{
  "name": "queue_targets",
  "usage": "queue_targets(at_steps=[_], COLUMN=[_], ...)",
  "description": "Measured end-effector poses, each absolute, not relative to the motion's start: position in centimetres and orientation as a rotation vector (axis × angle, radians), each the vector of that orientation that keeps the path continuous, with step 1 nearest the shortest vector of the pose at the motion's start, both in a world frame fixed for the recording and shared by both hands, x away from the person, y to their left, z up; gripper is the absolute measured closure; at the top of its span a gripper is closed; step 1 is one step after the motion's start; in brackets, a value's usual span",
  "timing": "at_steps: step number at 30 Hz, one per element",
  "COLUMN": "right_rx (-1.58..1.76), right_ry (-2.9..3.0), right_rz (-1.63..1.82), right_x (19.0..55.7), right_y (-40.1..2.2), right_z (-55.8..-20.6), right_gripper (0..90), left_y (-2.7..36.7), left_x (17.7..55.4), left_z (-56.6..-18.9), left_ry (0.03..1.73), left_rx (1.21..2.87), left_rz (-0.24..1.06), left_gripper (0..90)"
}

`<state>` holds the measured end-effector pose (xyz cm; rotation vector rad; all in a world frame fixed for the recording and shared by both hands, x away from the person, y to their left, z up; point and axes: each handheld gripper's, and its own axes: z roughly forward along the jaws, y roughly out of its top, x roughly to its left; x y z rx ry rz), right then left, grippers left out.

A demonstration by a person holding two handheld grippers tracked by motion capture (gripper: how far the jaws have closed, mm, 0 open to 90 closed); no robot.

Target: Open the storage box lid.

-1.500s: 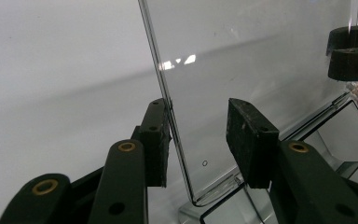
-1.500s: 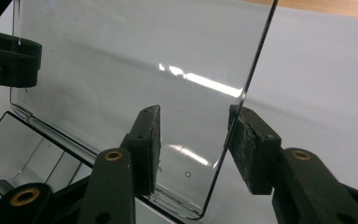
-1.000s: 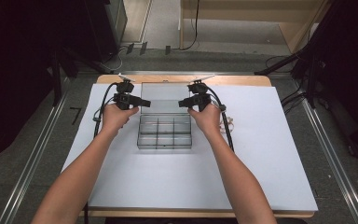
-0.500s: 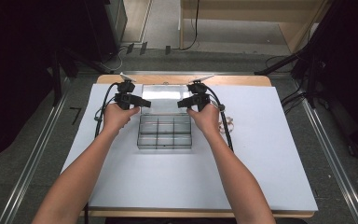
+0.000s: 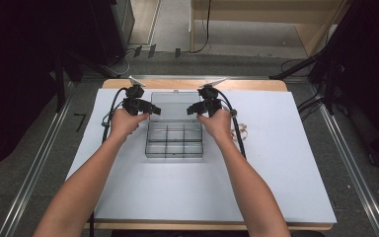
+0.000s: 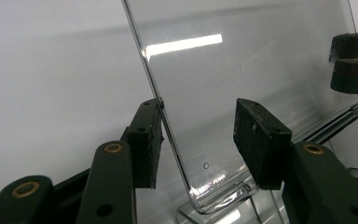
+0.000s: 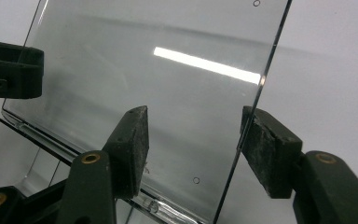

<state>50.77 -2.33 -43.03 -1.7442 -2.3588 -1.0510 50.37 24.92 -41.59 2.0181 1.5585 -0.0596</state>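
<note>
**Both tools letting go of the opened lid**

A clear compartment box (image 5: 174,139) is sitting near the middle of the white counter (image 5: 276,187), its clear lid (image 5: 175,104) swung open and lying back toward the far edge. The left tool (image 5: 154,109) is standing at the lid's left edge and the right tool (image 5: 190,109) at its right edge, each held by a hand coming in from the near side.

Against the earlier frames, the hands and the box are staying where they were — what is changing is the jaws. Both pairs have just been opening. In the left gripper view, the left tool (image 6: 199,135) is standing roughly half spread, with the lid (image 6: 242,79) edge running between its pads: one pad is lying against or just beside that edge, the other is well clear of the plastic. In the right gripper view, the right tool (image 7: 193,140) is gaping a little wider, the lid (image 7: 135,70) edge passing close to one pad while the other is standing apart. Neither tool is pinching the lid now.
</note>
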Motion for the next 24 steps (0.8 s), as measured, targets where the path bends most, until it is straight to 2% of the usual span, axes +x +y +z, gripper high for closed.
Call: queue_targets(at_steps=[24], right_rx=[-1.764], right_ry=[-2.312], right_rz=[-0.985], right_x=[51.19], right_y=[-2.18], right_z=[-43.38], right_gripper=[40.4], left_y=[24.97], left_x=[50.69], left_z=[-41.98], left_ry=[1.595], left_rx=[2.010], left_rz=[-0.105], left_gripper=[51.1])
